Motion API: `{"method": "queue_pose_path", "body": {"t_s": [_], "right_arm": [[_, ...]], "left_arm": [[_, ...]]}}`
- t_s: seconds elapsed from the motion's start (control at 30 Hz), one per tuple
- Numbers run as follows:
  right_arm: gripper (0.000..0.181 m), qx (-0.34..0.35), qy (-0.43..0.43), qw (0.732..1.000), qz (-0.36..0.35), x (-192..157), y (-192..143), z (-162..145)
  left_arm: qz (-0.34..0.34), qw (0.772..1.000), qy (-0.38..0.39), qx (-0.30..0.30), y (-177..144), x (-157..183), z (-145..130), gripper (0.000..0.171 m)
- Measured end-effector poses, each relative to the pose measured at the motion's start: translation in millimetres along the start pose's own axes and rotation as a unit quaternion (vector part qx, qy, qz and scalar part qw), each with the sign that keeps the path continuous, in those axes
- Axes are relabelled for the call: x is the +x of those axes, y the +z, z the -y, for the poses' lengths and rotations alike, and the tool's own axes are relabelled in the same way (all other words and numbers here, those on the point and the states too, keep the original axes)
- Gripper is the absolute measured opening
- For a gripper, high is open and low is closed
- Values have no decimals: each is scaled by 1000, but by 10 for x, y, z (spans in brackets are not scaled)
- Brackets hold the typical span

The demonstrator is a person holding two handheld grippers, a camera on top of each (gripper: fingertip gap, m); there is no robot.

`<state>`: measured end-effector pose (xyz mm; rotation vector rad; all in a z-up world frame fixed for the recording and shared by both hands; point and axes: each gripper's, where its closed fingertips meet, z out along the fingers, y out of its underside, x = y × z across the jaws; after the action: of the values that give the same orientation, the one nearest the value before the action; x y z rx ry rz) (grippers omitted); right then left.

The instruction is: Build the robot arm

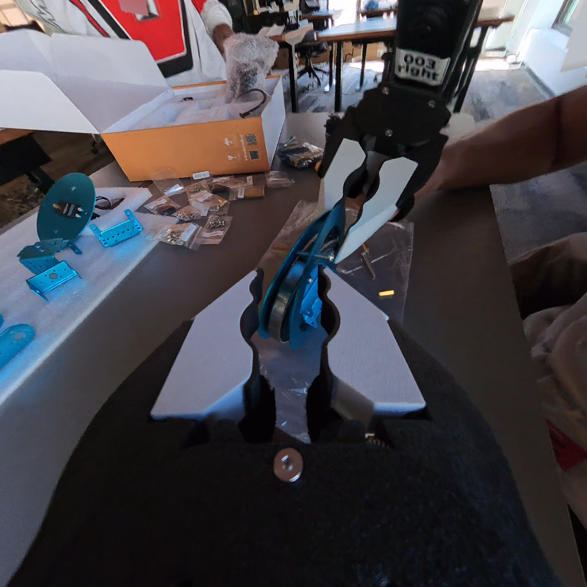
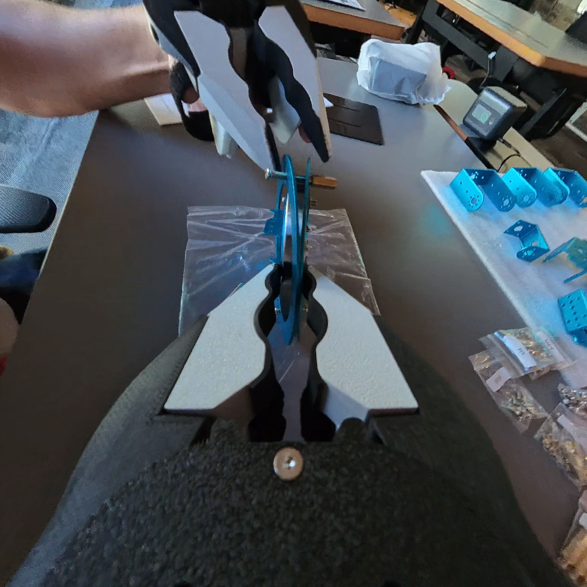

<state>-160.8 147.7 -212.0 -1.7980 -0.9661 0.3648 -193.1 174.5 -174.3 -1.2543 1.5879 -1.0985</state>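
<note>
A blue disc assembly (image 1: 286, 301), two round blue plates with a metal ring between them, stands on edge above a clear plastic bag (image 2: 222, 241) on the dark table (image 2: 127, 190). A screw (image 2: 273, 173) and a brass standoff (image 2: 325, 182) pass through its top. My left gripper (image 1: 290, 276) is shut on one side of the assembly. My right gripper (image 2: 290, 270) is shut on the opposite edge. Each gripper shows in the other's view, the right one (image 1: 336, 235) and the left one (image 2: 297, 160).
White foam sheets carry blue brackets (image 2: 508, 193) and a teal disc with a servo (image 1: 65, 206). Small bags of hardware (image 1: 190, 228) lie near an open orange and white box (image 1: 190, 149). A loose brass standoff (image 1: 386, 293) lies on the bag. A person holds bubble wrap (image 1: 247, 57) behind the box. Across from one pair of fingers to the other is roughly 6 centimetres.
</note>
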Motion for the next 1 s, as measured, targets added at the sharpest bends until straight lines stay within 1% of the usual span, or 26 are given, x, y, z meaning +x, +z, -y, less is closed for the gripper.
{"method": "queue_pose_path", "body": {"t_s": [0.07, 0.13, 0.23, 0.3, 0.37, 0.43, 0.53, 0.63, 0.7, 0.83, 0.87, 0.93, 1.0], "right_arm": [[12, 2, -12, 1000, 4, -3, -4, -1], [12, 8, -1, 1000, 14, 6, -8, -5], [12, 26, 1, 999, 40, 17, -24, -17], [12, 35, 17, 997, 60, 35, -43, -35], [12, 45, 25, 996, 79, 58, -66, -56], [12, 55, 46, 993, 93, 91, -84, -70], [12, 66, 74, 989, 110, 139, -101, -91], [21, 70, 75, 987, 127, 178, -157, -125], [22, 76, 75, 986, 127, 232, -219, -126], [21, 109, 94, 983, 117, 335, -279, -23], [20, 108, 98, 982, 120, 326, -265, -6], [12, 89, 90, 985, 113, 324, -212, -27], [11, 83, 79, 988, 101, 352, -198, -30]], "left_arm": [[-7, 999, 20, -32, 13, 54, -33, 37], [-20, 998, 29, -56, 58, 86, -53, 37], [-24, 994, 51, -95, 147, 26, -139, 38], [-49, 992, 52, -105, 192, 14, -186, 34], [-89, 989, 44, -109, 231, 58, -210, 22], [-114, 987, 41, -109, 262, 67, -201, 20], [-126, 984, 34, -124, 299, 40, -177, 20], [-130, 983, 29, -128, 344, 11, -148, 19], [-134, 982, 23, -132, 364, -8, -135, 19], [-138, 981, 8, -135, 412, -5, -96, 19], [-134, 981, 7, -137, 428, -13, -85, 19], [-120, 982, 10, -146, 448, -45, -74, 21], [-99, 983, 19, -153, 432, -118, -77, 26]]}}
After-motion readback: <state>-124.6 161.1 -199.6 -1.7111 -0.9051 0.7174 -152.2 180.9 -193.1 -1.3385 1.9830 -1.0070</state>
